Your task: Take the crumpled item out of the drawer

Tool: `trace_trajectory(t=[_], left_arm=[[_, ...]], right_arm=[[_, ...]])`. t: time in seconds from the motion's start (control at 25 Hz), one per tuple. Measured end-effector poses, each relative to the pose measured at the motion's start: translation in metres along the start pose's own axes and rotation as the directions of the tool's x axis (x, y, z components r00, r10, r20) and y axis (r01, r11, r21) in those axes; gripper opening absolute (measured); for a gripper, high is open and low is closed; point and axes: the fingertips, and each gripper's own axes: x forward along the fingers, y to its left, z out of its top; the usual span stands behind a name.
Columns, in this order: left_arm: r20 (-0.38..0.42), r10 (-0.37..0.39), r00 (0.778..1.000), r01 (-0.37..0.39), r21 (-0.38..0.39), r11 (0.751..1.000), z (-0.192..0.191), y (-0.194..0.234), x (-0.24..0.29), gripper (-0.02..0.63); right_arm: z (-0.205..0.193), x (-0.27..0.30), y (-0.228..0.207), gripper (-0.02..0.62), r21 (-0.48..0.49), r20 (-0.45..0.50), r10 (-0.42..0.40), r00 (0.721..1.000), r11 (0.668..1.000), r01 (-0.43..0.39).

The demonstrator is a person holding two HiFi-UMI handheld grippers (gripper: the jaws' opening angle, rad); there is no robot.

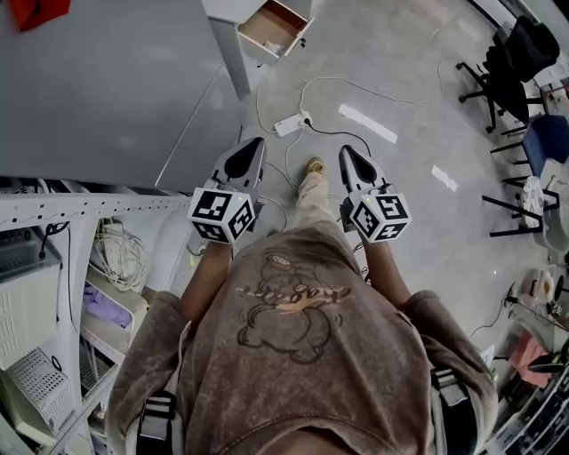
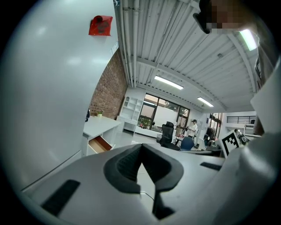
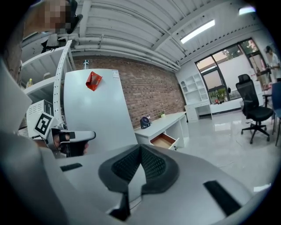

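An open drawer [image 1: 271, 28] hangs out of a white desk far ahead; its wooden inside looks bare. It also shows as the drawer [image 2: 99, 144] and the drawer [image 3: 163, 140] in the gripper views. A red crumpled item [image 1: 40, 11] rests against a large pale grey panel [image 1: 116, 89] at the upper left, seen too as the red item [image 2: 100, 25] and the red item [image 3: 92, 80]. My left gripper [image 1: 252, 147] and right gripper [image 1: 349, 153] are held at waist height, side by side, far from the drawer. Both are shut with nothing between the pads.
A power strip [image 1: 292, 123] and loose cables lie on the floor ahead of the person's foot. A white shelving rack [image 1: 53, 267] with boxes and cables stands at the left. Office chairs [image 1: 511, 53] stand at the right. A small fan [image 3: 145, 122] sits on the desk.
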Motion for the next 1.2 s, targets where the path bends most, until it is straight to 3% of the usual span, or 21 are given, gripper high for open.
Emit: trace_trajectory(t=[0.56, 1.2], left_arm=[[-0.001, 0.068, 0.998, -0.068, -0.036, 0.997, 0.046, 0.052, 0.133, 0.008], [0.028, 0.219, 0.975, -0.218, -0.040, 0.975, 0.099, 0.090, 0.272, 0.008]], right_arm=[[0.057, 0.115, -0.090, -0.003, 0.014, -0.053, 0.061, 0.997, 0.998, -0.060], [0.121, 0.227, -0.201, -0.003, 0.014, -0.083, 0.198, 0.977, 0.980, -0.197]])
